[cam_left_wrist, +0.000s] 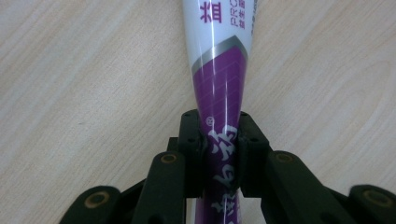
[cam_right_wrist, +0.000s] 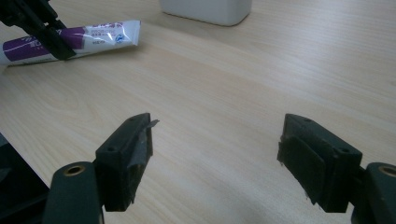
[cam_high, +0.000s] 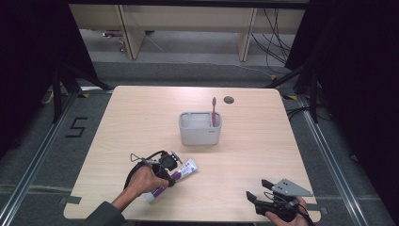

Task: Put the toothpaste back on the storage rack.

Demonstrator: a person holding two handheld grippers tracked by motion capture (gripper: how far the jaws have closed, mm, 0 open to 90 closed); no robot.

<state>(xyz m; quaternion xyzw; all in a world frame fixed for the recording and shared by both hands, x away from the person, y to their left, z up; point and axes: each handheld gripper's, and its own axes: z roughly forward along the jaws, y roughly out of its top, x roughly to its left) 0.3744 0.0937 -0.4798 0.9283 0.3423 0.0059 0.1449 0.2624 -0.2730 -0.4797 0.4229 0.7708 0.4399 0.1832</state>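
Note:
A white and purple toothpaste tube (cam_high: pixel 180 172) lies flat on the wooden table (cam_high: pixel 141 117), near its front left. My left gripper (cam_high: pixel 170 175) is shut on the tube's purple part; in the left gripper view both pads squeeze the tube (cam_left_wrist: pixel 219 93) from either side. A grey holder (cam_high: pixel 200 128) stands at the table's middle with a pink toothbrush (cam_high: pixel 214 112) upright in its right end. My right gripper (cam_high: pixel 258 189) rests open near the front right corner, with bare wood between its jaws (cam_right_wrist: pixel 215 140). The right gripper view also catches the tube (cam_right_wrist: pixel 93 35) and the left gripper (cam_right_wrist: pixel 44 32) on it.
A small round cable hole (cam_high: pixel 229 100) sits near the table's far edge. The holder's white base (cam_right_wrist: pixel 205 9) stands beyond my right gripper. Dark floor, rails and cables surround the table.

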